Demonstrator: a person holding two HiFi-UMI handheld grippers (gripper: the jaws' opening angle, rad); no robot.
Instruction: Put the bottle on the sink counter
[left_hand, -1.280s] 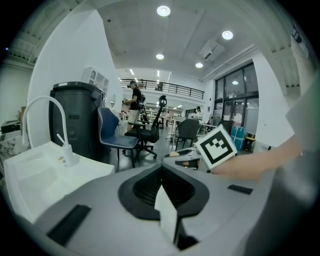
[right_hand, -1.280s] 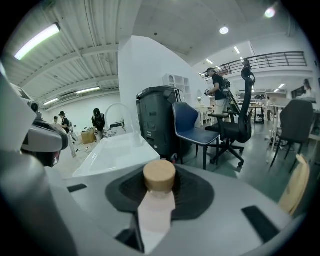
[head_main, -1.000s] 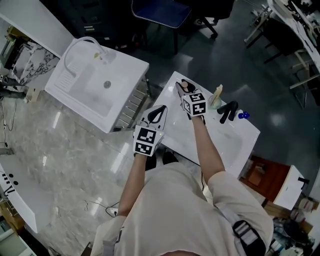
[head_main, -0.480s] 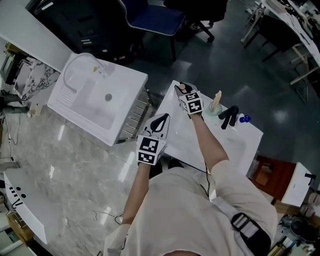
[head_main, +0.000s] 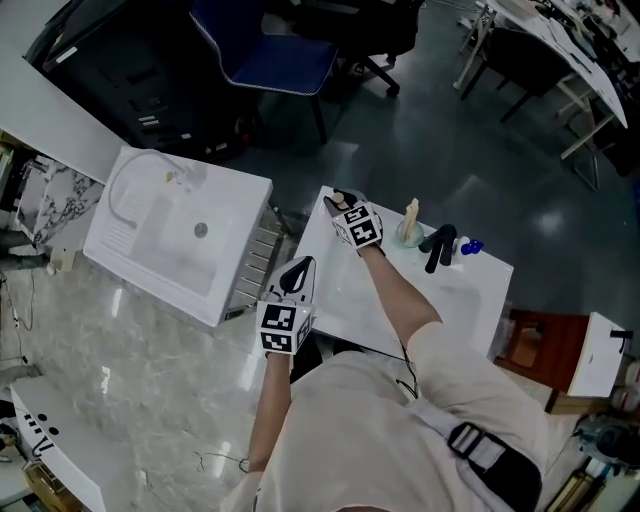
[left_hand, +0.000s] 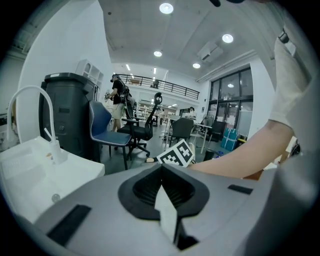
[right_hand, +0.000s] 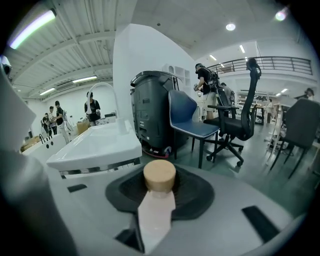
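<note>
A pale bottle with a tan round cap (right_hand: 159, 174) stands upright between the jaws of my right gripper (right_hand: 159, 197), which is shut on it. In the head view that right gripper (head_main: 338, 199) is held over the far left corner of a white table (head_main: 372, 296), a short gap away from the white sink counter (head_main: 165, 238). My left gripper (head_main: 298, 272) hangs lower, beside the table's left edge, shut with nothing in it. The sink counter (right_hand: 95, 144) and its arched tap (right_hand: 103, 89) lie ahead to the left in the right gripper view.
On the table's far side stand a cream-coloured bottle (head_main: 410, 222), a black object (head_main: 438, 246) and a small blue thing (head_main: 470, 246). A blue chair (head_main: 268, 48) and a dark bin (right_hand: 151, 111) stand beyond the sink. Slatted metal (head_main: 256, 262) fills the gap between sink and table.
The whole head view has drifted left and down. My right gripper keeps the bottle and stays at the table's far left corner; the left gripper stays by the table's edge.
</note>
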